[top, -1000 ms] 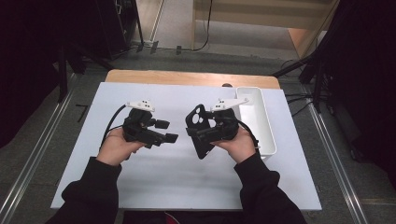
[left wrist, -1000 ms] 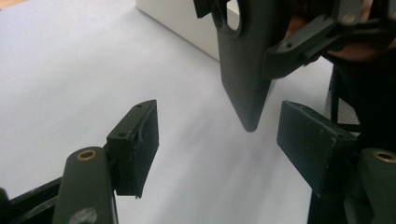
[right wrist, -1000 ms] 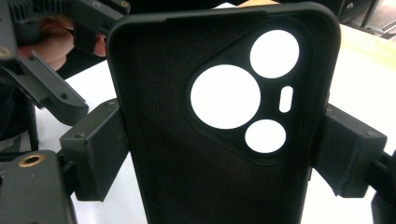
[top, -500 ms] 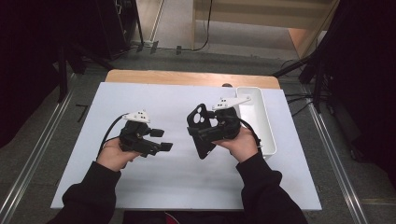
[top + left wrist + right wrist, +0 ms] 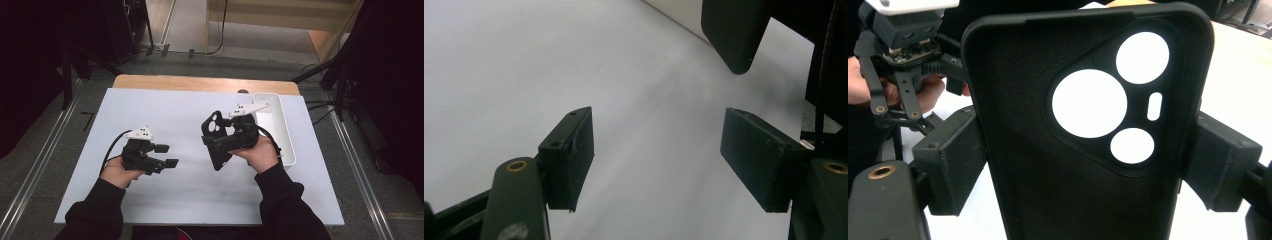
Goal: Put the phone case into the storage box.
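Observation:
A black phone case (image 5: pixel 214 140) with round camera cut-outs is held upright above the white table (image 5: pixel 180 112), clamped across its width by my right gripper (image 5: pixel 220 142). In the right gripper view the case (image 5: pixel 1088 135) stands between the two jaws, its hollow inner side facing the camera. My left gripper (image 5: pixel 167 156) is lower left over the table, open, with nothing between its pads (image 5: pixel 569 150). In the left gripper view a corner of the case (image 5: pixel 734 30) hangs at the top right. The left gripper (image 5: pixel 900 60) and its hand appear behind the case in the right gripper view.
A white rectangular tray (image 5: pixel 274 125) lies at the table's right side, just behind the right hand. A wooden strip (image 5: pixel 200 84) runs along the far edge. Dark stands and cables surround the table on the floor.
My left gripper has drawn back from the case, down and to the left, and stays open. The right gripper keeps the case in nearly the same place.

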Tool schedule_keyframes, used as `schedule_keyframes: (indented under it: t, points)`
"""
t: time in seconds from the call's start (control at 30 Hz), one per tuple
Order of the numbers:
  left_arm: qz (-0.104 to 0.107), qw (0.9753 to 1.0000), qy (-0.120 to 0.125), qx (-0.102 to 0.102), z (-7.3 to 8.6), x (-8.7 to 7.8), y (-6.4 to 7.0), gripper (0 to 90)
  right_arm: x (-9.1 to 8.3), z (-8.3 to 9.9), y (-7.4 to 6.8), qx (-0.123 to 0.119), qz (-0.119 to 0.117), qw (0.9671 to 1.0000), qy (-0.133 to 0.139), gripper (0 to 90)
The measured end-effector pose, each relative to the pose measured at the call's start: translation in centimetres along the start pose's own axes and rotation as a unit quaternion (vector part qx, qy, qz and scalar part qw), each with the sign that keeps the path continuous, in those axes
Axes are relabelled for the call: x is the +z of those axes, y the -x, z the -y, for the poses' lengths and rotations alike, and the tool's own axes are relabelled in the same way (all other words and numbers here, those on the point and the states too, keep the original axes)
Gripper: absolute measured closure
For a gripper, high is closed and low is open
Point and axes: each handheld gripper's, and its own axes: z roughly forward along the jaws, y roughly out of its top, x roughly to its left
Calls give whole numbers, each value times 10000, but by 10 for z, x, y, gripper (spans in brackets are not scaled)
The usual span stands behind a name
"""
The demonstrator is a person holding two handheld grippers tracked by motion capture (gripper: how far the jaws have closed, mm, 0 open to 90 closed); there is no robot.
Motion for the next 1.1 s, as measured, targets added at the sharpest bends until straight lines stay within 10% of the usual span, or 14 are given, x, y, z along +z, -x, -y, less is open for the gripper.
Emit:
schedule_keyframes:
  t: [1.1]
  points:
    - [-156,9996,-40,-220,37,-10,-4,292,-35,-10,9,218,113,9997,96,122]
